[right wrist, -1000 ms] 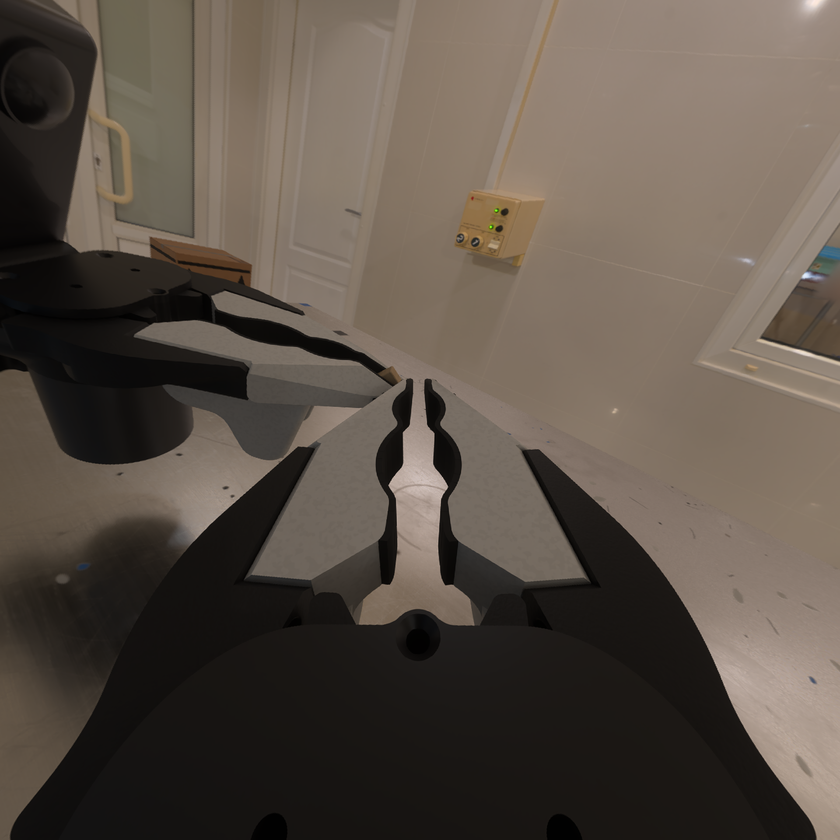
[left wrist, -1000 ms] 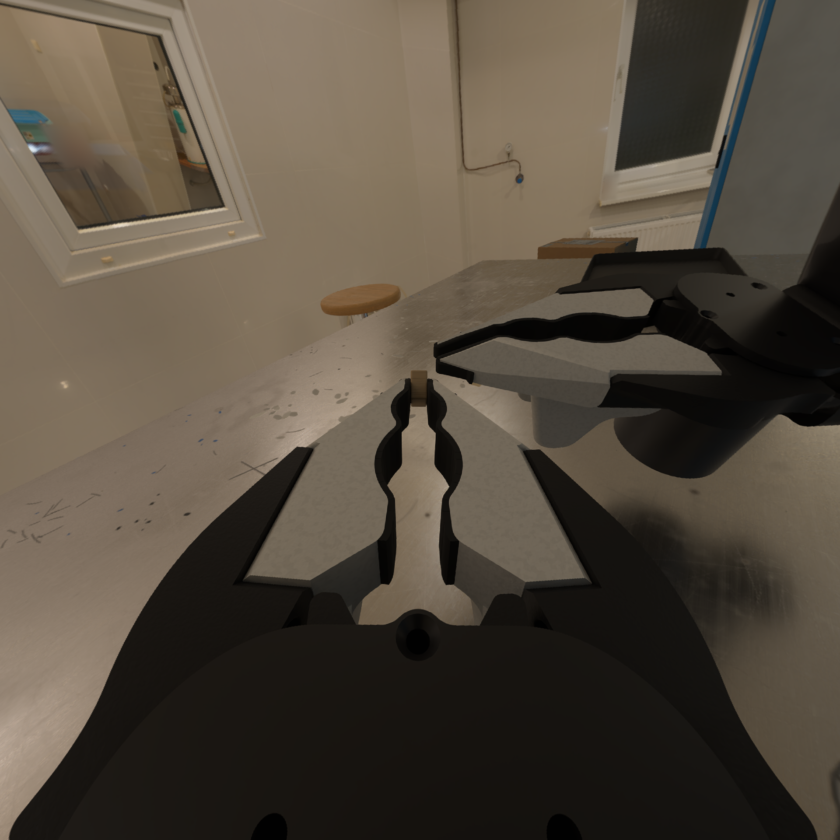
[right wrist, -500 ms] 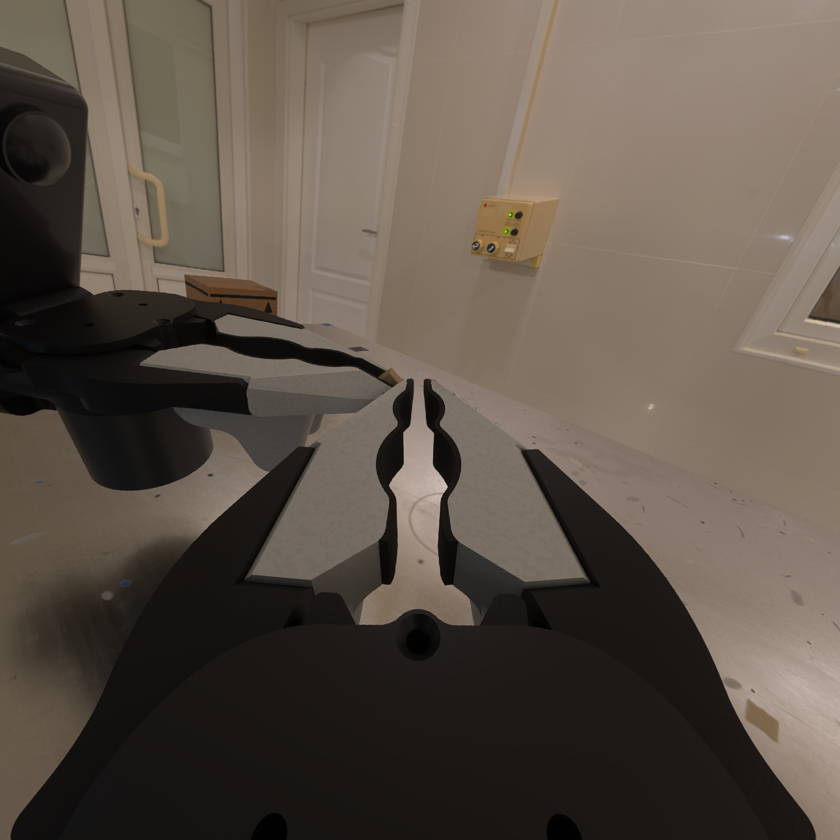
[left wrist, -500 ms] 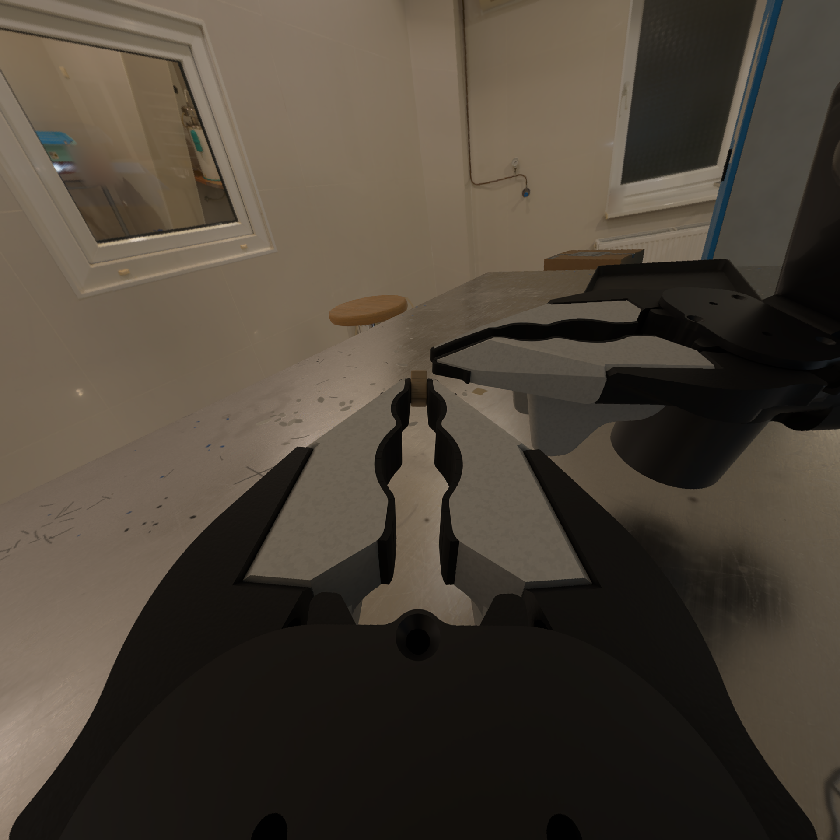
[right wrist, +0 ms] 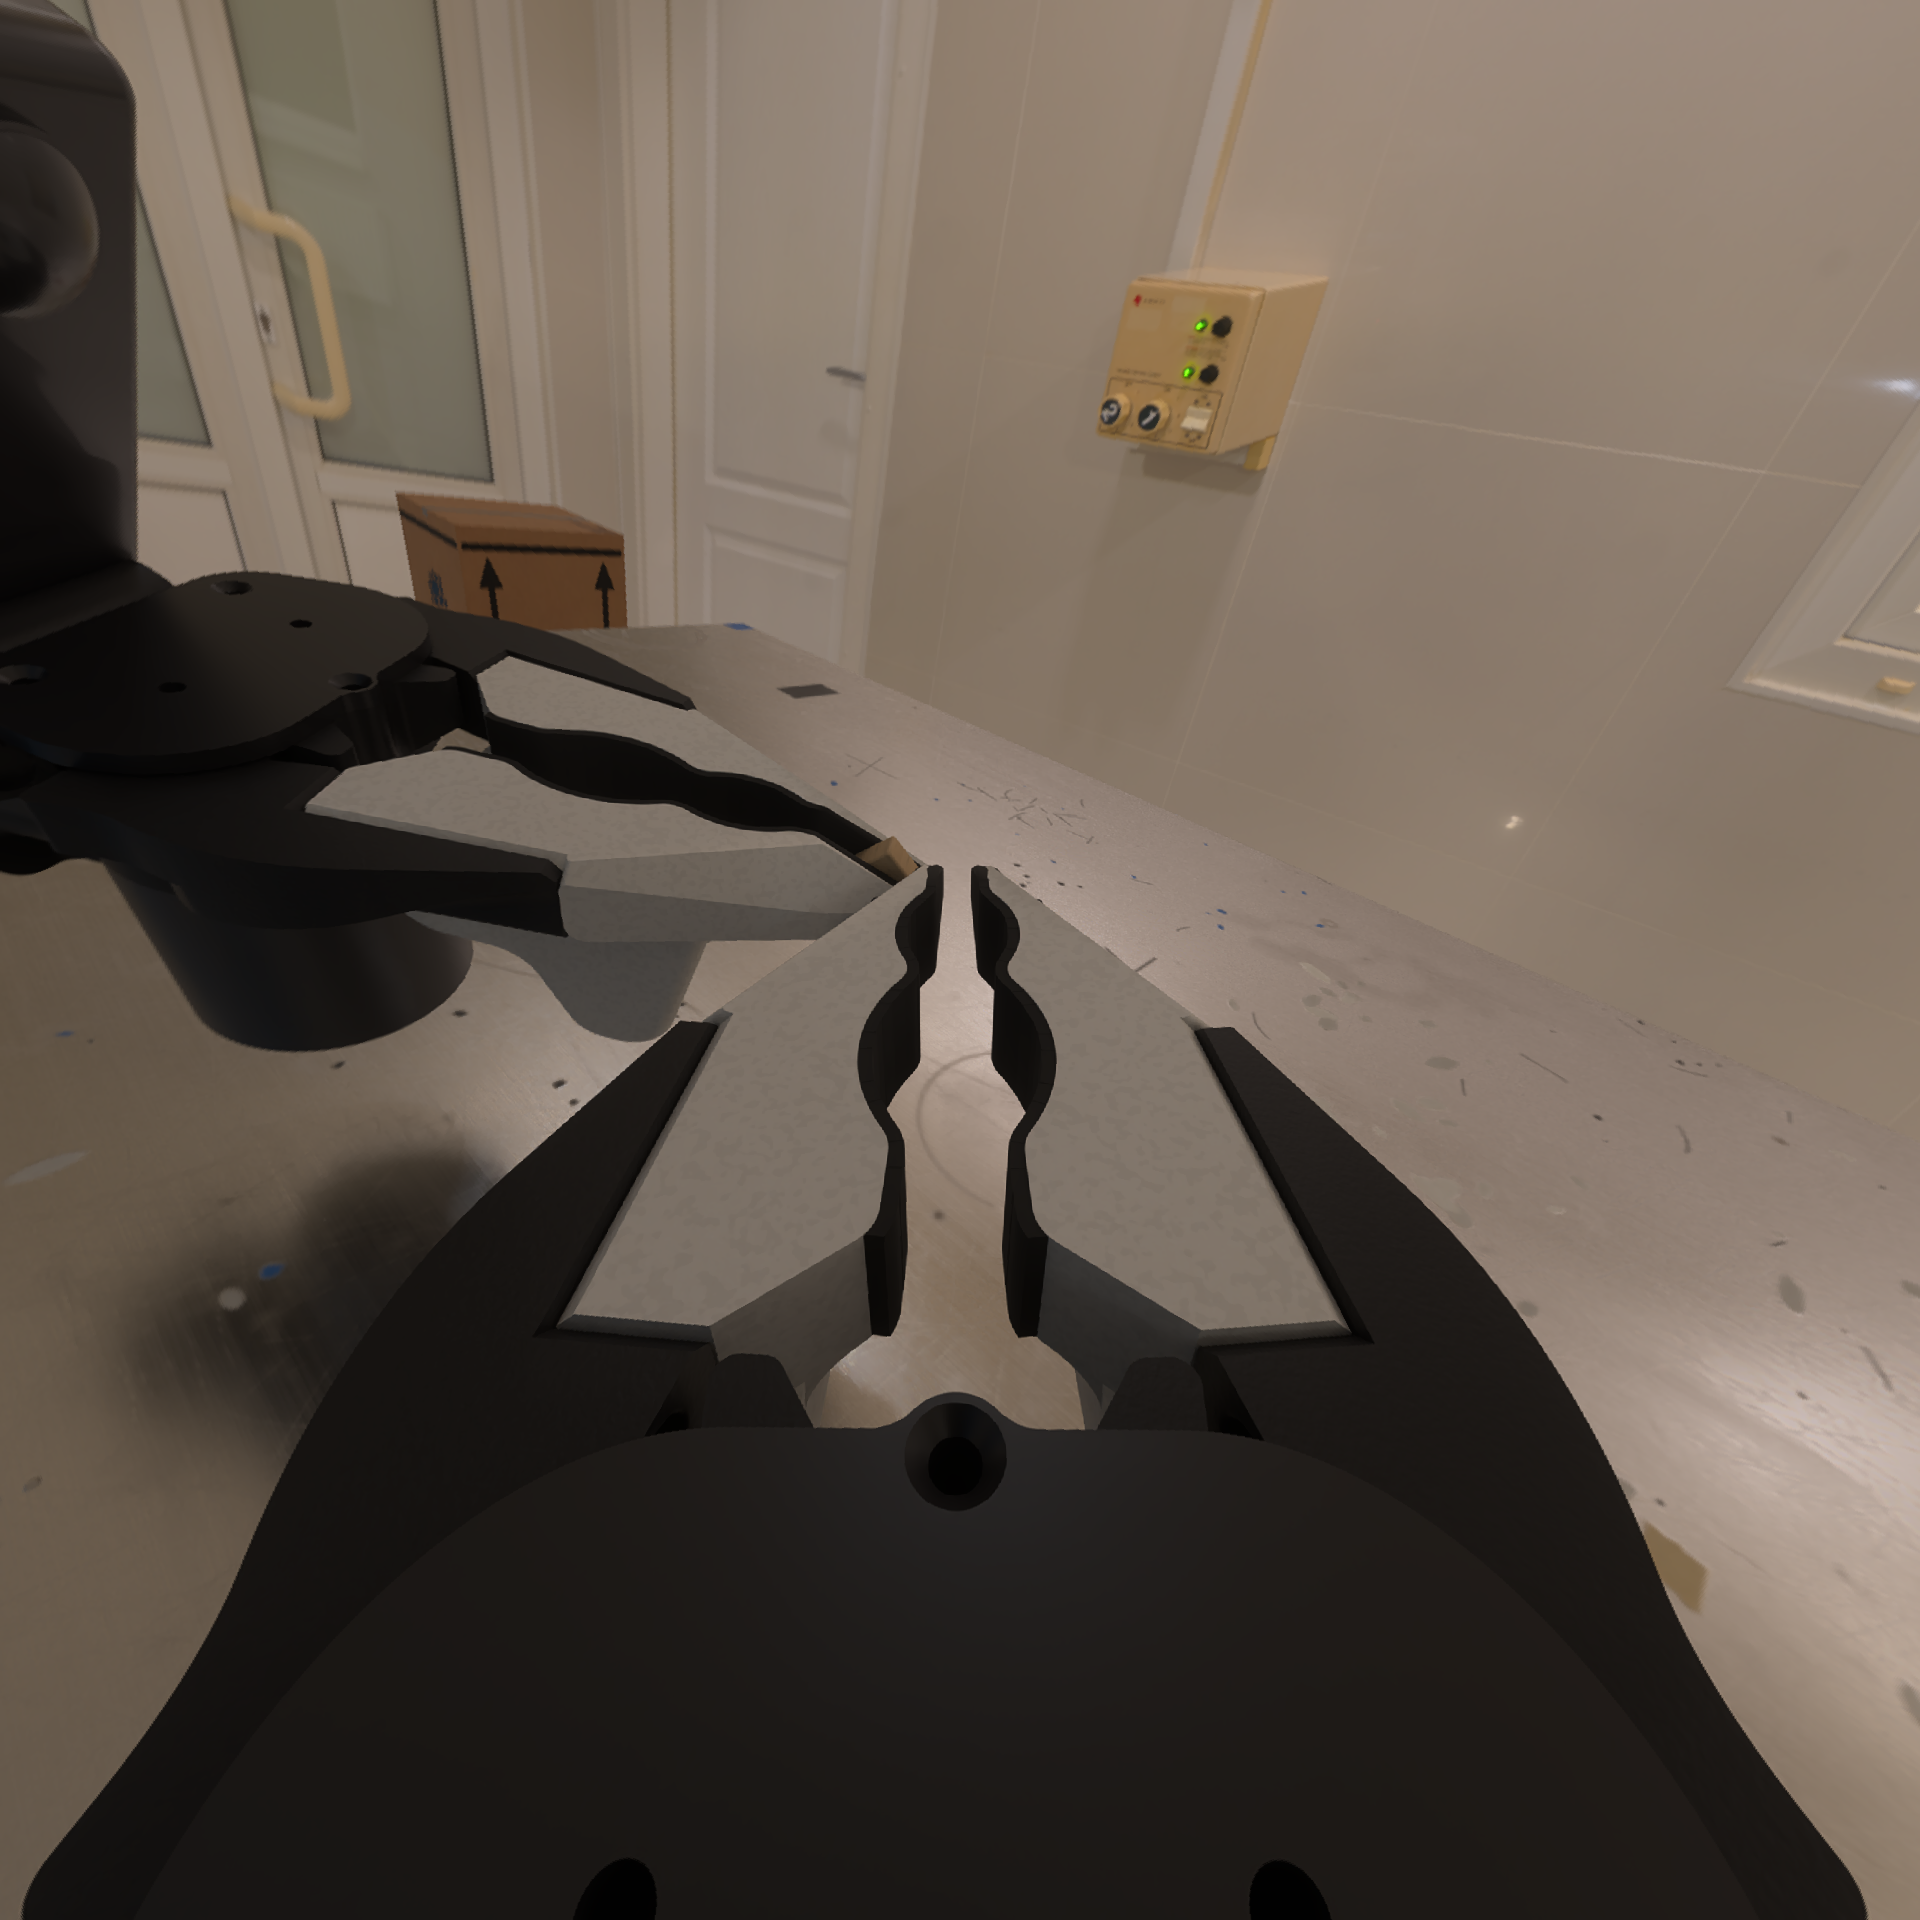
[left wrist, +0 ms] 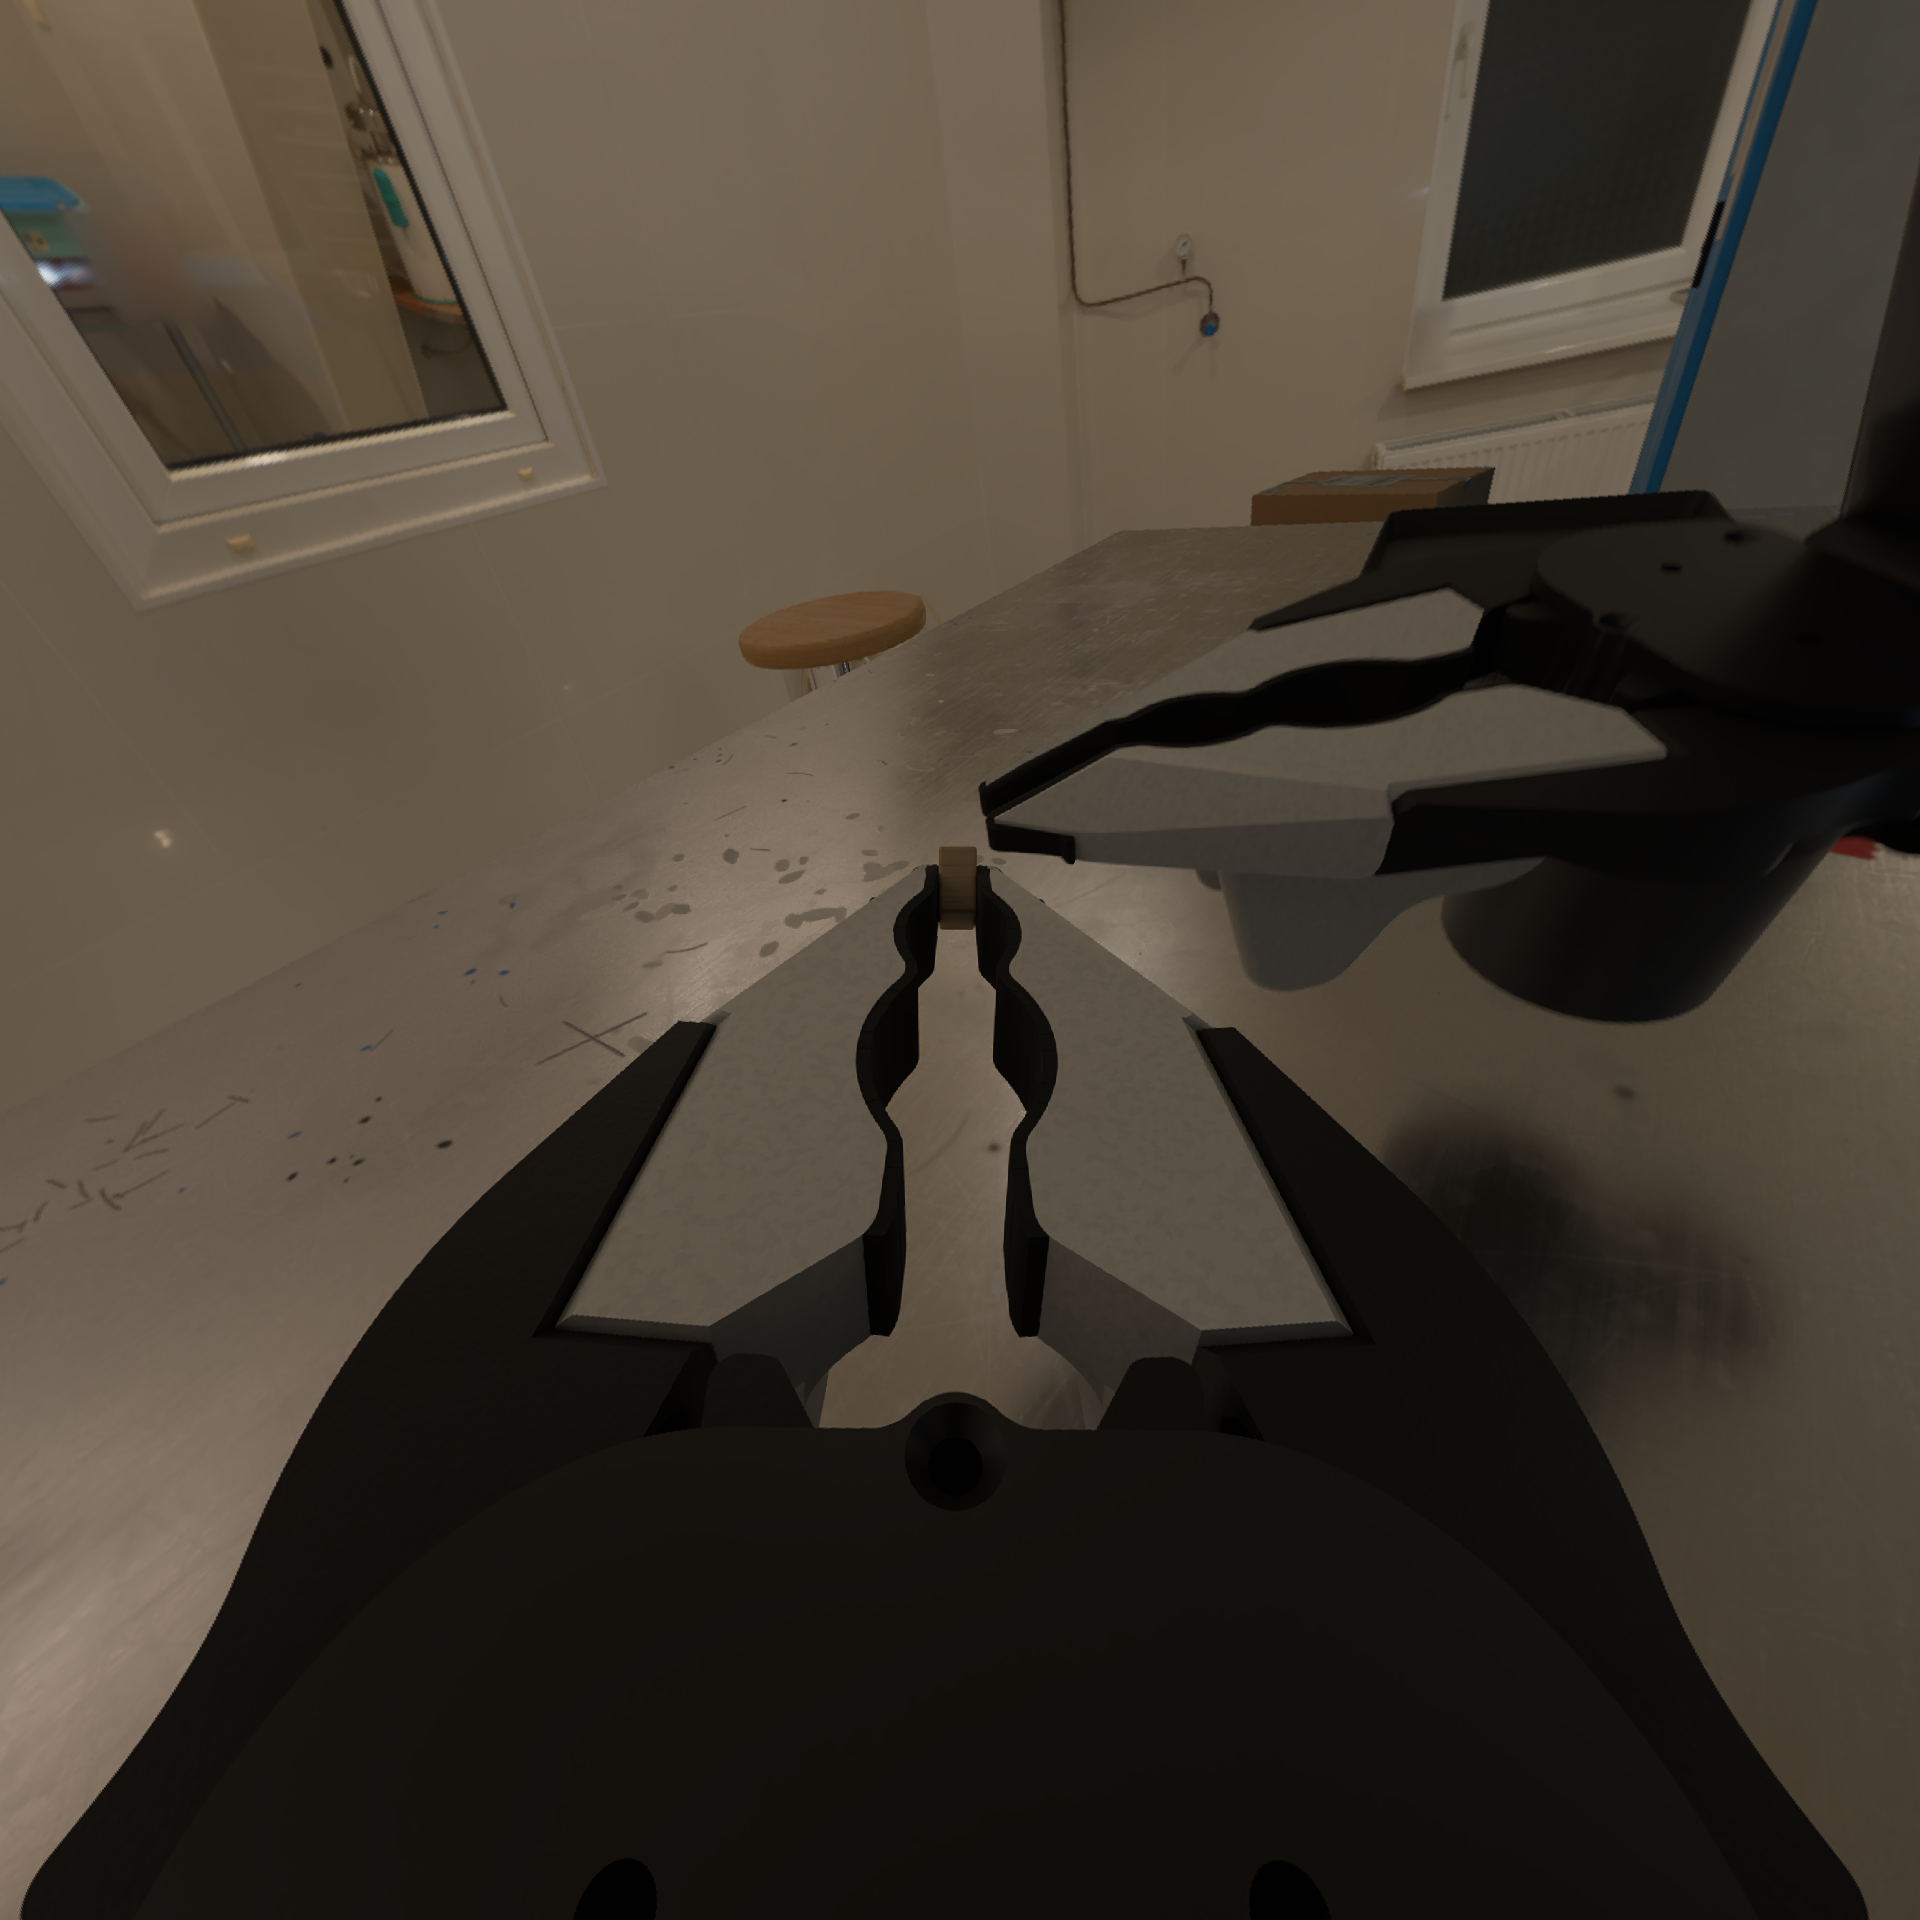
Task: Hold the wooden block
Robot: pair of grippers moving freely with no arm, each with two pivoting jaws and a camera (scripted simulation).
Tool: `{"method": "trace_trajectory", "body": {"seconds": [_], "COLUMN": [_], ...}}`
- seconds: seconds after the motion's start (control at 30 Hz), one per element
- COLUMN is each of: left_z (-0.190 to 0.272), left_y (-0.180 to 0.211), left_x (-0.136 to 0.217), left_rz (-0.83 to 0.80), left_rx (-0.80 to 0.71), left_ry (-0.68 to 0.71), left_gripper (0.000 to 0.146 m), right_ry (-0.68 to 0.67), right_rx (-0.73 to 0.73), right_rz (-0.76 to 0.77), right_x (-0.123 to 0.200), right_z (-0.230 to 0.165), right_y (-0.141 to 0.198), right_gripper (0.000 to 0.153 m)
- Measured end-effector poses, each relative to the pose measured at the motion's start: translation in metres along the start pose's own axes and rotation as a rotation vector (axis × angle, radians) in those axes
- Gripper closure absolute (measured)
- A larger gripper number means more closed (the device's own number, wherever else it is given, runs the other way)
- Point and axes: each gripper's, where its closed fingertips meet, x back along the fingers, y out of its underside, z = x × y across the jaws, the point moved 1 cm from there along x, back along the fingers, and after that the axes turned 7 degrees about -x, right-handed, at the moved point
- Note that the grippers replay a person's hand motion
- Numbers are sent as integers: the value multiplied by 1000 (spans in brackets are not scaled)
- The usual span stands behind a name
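A small pale wooden block (left wrist: 955,896) is pinched between the tips of my left gripper (left wrist: 956,883), held above the metal table (left wrist: 623,935). In the right wrist view the block (right wrist: 885,856) peeks out at the tip of the left gripper (right wrist: 878,873). My right gripper (right wrist: 957,873) is shut with only a thin slit between its tips, and it holds nothing. Its tips sit just right of the block without touching it. It also shows in the left wrist view (left wrist: 992,821), coming in from the right.
The scratched metal table (right wrist: 1455,1143) runs along a tiled wall. A round wooden stool (left wrist: 831,629) stands beyond its far edge. A cardboard box (right wrist: 514,561) sits behind the table. A small tan chip (right wrist: 1678,1574) lies on the table at the right.
Both views have shifted a little, as if both grippers rose and turned slightly. The left gripper still pinches the block. The right gripper stays shut beside it.
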Motion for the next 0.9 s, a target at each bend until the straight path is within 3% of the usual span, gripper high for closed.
{"method": "trace_trajectory", "body": {"seconds": [0.13, 0.23, 0.33, 0.5, 0.67, 0.9], "left_z": [0, 7, 10, 3, -13, -25], "left_y": [3, 0, -4, -2, 2, 10], "left_x": [2, 5, 7, 0, -14, -25], "left_rz": [-5, 14, -1, -77, -107, -123], "left_rx": [-66, -170, -379, -812, -798, -737], "left_ry": [44, 172, 269, 270, 273, 260], "left_gripper": [140, 140, 140, 140, 140, 140], "right_ry": [-72, -205, -342, -517, -532, -490], "right_rx": [75, 254, 446, 719, 856, 915], "right_rz": [-38, -108, -202, -321, -375, -254], "right_x": [9, 20, 26, 16, -6, -28], "right_z": [-5, -6, 6, 13, 22, 32], "right_y": [-5, -6, -7, -3, 12, 14], "right_gripper": [137, 134, 126, 116, 120, 131]}}
